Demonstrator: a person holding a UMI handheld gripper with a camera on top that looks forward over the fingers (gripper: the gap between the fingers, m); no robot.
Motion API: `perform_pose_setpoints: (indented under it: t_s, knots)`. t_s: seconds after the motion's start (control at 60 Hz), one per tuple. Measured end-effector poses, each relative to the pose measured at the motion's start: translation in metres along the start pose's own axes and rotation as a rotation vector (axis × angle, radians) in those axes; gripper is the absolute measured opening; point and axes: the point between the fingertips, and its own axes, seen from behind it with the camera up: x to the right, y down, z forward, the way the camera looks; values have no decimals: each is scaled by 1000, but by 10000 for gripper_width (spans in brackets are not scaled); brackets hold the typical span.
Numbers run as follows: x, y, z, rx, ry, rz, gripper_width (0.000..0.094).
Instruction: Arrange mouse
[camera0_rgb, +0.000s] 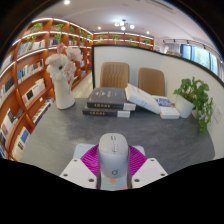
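The gripper (113, 166) is held level above the table (70, 135), aimed at 12 o'clock, its pink pads pinching a grey mouse (113, 156) between them.

tool-mounted cam, low, fwd over table (60, 140), toward bookshelf (30, 70)

Mouse (113, 157) lower end cut off at view's bottom; sides hidden against pink pads (92, 160). Jaws' outer parts cut off. Book (108, 98) spine lettering too small to read. Bookshelf (25, 85) titles illegible.
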Motion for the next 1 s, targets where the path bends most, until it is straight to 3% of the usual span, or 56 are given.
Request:
perform_pose_setpoints:
  t_s: [0.283, 0.417, 0.583, 0.617, 0.633, 0.667, 0.717, 1.0]
  knots:
    - [-18, 97, 40, -140, -9, -15, 348]
    - [-20, 99, 44, -107, -13, 7, 363]
    - [-20, 100, 43, -117, -23, 31, 538]
    - [-19, 101, 40, -138, -25, 51, 688]
    - [-18, 102, 38, -147, -22, 58, 710]
    - [-15, 98, 33, -151, -17, 65, 877]
    - [-8, 86, 24, -131, -9, 73, 842]
    - [75, -4, -87, 12, 31, 128, 863]
